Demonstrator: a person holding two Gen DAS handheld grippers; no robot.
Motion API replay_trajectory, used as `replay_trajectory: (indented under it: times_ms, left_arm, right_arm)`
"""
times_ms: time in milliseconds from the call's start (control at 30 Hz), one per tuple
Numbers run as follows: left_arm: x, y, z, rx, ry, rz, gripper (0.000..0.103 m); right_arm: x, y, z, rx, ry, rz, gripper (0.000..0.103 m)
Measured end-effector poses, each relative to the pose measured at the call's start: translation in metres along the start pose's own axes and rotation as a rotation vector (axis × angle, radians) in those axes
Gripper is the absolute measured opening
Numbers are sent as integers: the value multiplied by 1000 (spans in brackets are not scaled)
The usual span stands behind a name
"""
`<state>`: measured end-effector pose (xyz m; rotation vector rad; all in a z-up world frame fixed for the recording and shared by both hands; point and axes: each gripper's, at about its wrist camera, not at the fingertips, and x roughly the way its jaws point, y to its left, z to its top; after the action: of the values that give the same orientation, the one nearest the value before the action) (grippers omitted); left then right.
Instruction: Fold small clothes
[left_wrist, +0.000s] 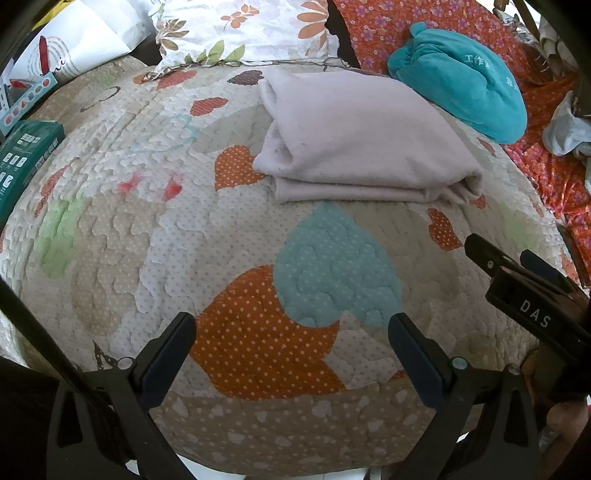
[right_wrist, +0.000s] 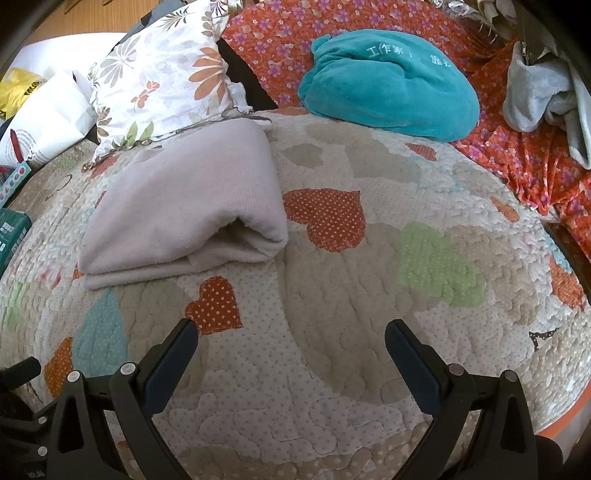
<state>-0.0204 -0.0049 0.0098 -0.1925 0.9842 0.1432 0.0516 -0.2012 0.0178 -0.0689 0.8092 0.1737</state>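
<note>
A pale lilac garment (left_wrist: 365, 140) lies folded in a neat stack on the heart-patterned quilt (left_wrist: 147, 206). It also shows in the right wrist view (right_wrist: 184, 206), upper left. My left gripper (left_wrist: 291, 325) is open and empty, hovering over the quilt well short of the garment. My right gripper (right_wrist: 291, 332) is open and empty too, over bare quilt (right_wrist: 369, 332) to the right of the garment. The right gripper's fingers (left_wrist: 491, 258) show at the right edge of the left wrist view.
A teal fleece bundle (right_wrist: 388, 85) lies behind the quilt on an orange flowered sheet (right_wrist: 524, 162). A floral pillow (right_wrist: 162, 81) sits at the back left. Grey cloth (right_wrist: 539, 92) lies far right. Green box (left_wrist: 22, 162) and white bag (left_wrist: 74, 40) at the left.
</note>
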Motion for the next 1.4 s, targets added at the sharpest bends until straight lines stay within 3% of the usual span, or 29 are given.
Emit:
replay_trajectory:
  times_ms: [867,1400]
  left_arm:
    - [0,1,0,8,-10,19,103]
    - [10,10,-2,-21,30,25,103]
  right_arm:
    - [-2,5,-1,-13,-11,-6,103]
    - [-8,12,-3,-30,-25,6,103]
